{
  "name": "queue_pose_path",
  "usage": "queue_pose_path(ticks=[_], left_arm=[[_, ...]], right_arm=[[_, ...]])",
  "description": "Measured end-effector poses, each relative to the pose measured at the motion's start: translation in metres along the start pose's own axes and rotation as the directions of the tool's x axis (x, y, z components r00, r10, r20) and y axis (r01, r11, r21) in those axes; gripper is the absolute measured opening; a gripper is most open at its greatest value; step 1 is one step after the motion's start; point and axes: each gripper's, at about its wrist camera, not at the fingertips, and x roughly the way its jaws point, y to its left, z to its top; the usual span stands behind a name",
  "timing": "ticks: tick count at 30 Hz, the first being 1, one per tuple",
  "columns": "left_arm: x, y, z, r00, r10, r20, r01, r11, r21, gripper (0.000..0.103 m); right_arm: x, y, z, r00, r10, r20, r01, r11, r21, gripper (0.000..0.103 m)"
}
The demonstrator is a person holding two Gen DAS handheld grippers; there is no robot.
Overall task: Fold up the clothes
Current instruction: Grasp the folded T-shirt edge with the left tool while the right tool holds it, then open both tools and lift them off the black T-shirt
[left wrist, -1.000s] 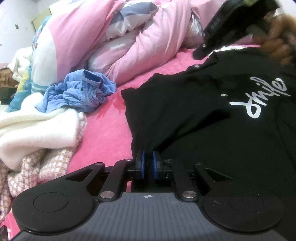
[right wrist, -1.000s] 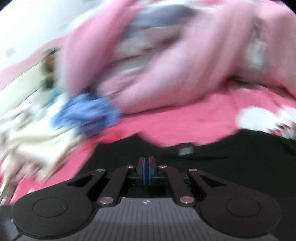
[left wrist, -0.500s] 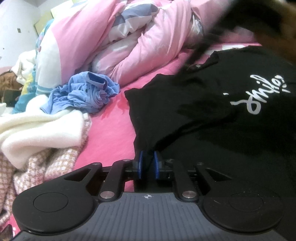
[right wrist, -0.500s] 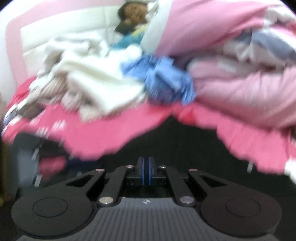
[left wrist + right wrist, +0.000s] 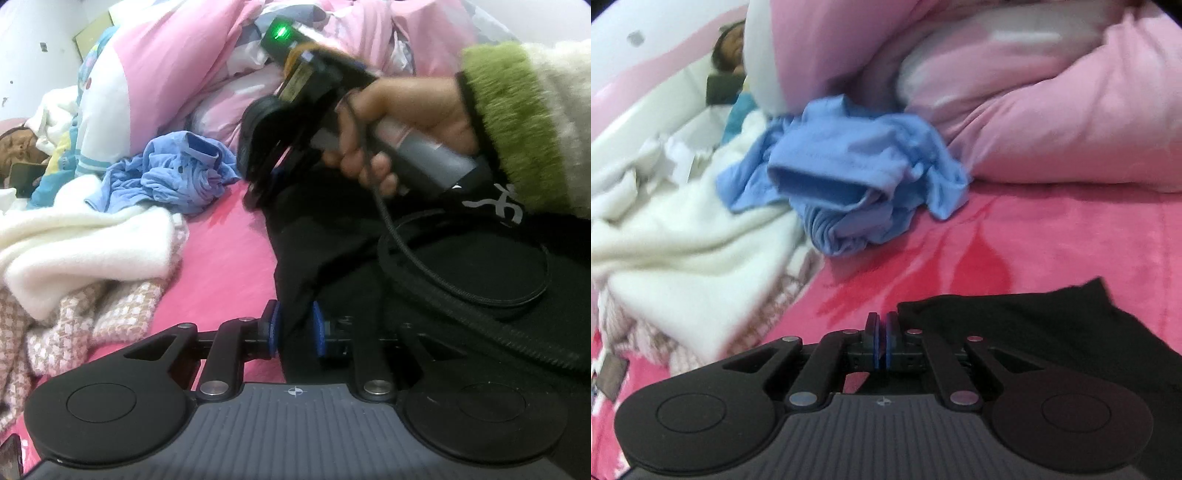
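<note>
A black T-shirt with white lettering lies flat on the pink bedsheet. My left gripper sits at its near left hem, blue pads a little apart, and the hem lies between them. A hand in a green-cuffed sleeve holds my right gripper with its tip down at the shirt's far left corner. In the right wrist view the right gripper is shut, pads together. The shirt's edge lies just to the right of them, and I see no cloth between the pads.
A crumpled blue shirt lies beyond the black one, against a pink duvet. A white blanket and a checked garment are heaped at left. A black cable trails over the T-shirt. A person lies at far left.
The right gripper swung from the shirt's collar area across to its far left corner. The left gripper's pads have spread slightly wider around the hem.
</note>
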Motion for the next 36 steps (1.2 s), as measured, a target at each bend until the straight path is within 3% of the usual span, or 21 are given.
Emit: queue_pose_path(ticks=[4,7,10,12,15,20,24,26,27,31,34,36], left_arm=[[-0.002,0.002,0.0,1.0,0.009,-0.005,-0.009,1.0,0.005,0.023],[-0.004,0.002,0.0,1.0,0.015,-0.009,-0.015,1.0,0.01,0.024],[-0.005,0.002,0.0,1.0,0.023,-0.011,-0.022,1.0,0.018,0.025],[-0.005,0.004,0.0,1.0,0.024,-0.015,-0.024,1.0,0.017,0.026],[-0.007,0.008,0.0,1.0,0.022,-0.011,-0.022,1.0,0.002,0.029],[-0.015,0.017,0.001,1.0,0.019,-0.007,-0.019,1.0,-0.017,0.034],[-0.019,0.018,0.0,1.0,0.028,-0.001,-0.028,1.0,-0.013,0.037],[-0.02,0.018,0.001,1.0,0.03,-0.002,-0.03,0.999,-0.014,0.037],[-0.021,0.019,0.001,1.0,0.027,0.0,-0.027,0.999,-0.02,0.037],[-0.029,0.029,0.005,1.0,0.014,0.023,-0.012,0.996,-0.085,0.038],[-0.044,0.039,0.013,0.997,-0.008,0.076,0.022,0.983,-0.182,0.039],[-0.056,0.043,0.019,0.992,-0.033,0.122,0.063,0.968,-0.245,0.041]], right_arm=[[-0.054,0.019,-0.015,0.998,0.06,0.016,-0.059,0.996,-0.074,0.003],[-0.077,0.047,-0.038,0.995,0.086,-0.053,-0.096,0.969,-0.226,0.003],[-0.071,0.071,-0.071,0.986,0.071,-0.151,-0.122,0.927,-0.356,0.003],[-0.06,0.076,-0.086,0.984,0.051,-0.171,-0.11,0.926,-0.361,0.003],[-0.061,0.071,-0.081,0.989,0.069,-0.134,-0.103,0.959,-0.263,0.003],[-0.114,0.065,-0.076,0.998,0.058,-0.011,-0.059,0.983,-0.171,0.003],[-0.118,0.036,-0.089,0.999,-0.028,-0.047,0.027,0.999,-0.024,0.004],[-0.102,0.017,-0.101,0.989,-0.058,-0.136,0.068,0.996,0.065,0.003],[-0.103,0.013,-0.103,0.989,-0.051,-0.14,0.067,0.991,0.112,0.003],[-0.141,0.009,-0.097,0.997,-0.04,-0.059,0.051,0.975,0.217,0.004],[-0.189,0.004,-0.101,0.995,-0.095,-0.007,0.093,0.965,0.245,0.005],[-0.226,-0.007,-0.109,0.991,-0.133,0.024,0.121,0.95,0.288,0.011]])
